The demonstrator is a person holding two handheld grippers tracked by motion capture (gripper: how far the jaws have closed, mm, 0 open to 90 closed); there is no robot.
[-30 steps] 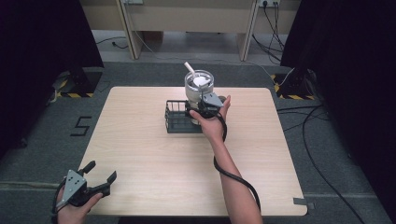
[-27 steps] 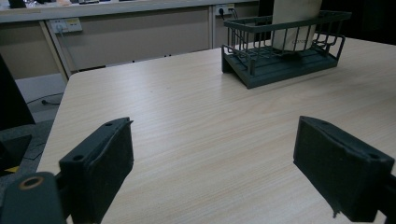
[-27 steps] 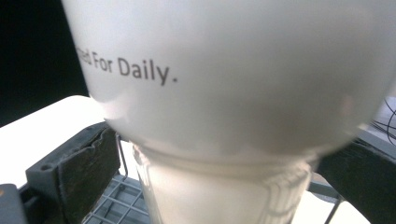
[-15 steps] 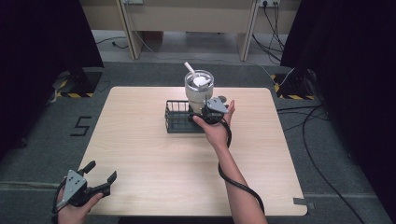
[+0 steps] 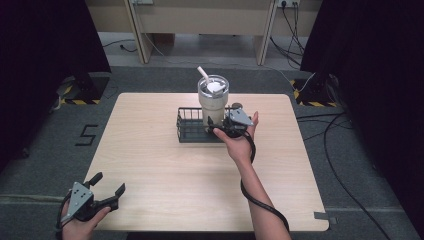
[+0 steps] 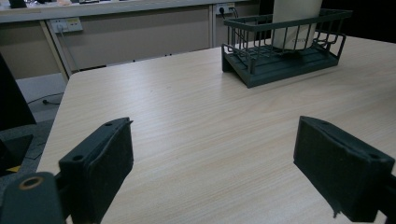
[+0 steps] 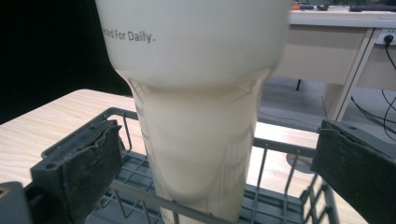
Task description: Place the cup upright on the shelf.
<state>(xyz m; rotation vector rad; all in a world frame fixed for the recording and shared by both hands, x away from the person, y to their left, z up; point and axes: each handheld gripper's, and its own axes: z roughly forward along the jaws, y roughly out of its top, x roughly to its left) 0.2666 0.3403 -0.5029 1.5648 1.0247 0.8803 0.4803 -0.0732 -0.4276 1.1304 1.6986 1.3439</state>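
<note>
Right gripper [image 5: 220, 128] jaws wide, flanking tumbler [image 7: 196, 93], not touching. Tumbler upright in wire basket [image 5: 192, 131], mid-table. Advice: close squarely on narrow lower body, above basket rim. Left gripper [image 5: 107, 192] open, idle at near table edge.

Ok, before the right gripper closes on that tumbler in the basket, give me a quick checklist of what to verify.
1. Right gripper jaws open wider than the tumbler: ok.
2. Tumbler centred between the jaws: ok, it sits between both pads.
3. Pads clear of the basket rim: cannot tell; the near wire rail crosses just in front of them.
4. Tumbler upright in the basket: ok.
5. Lid and straw seated: ok from the high view.
6. Left gripper out of the way: ok, open at the near table edge.
</note>
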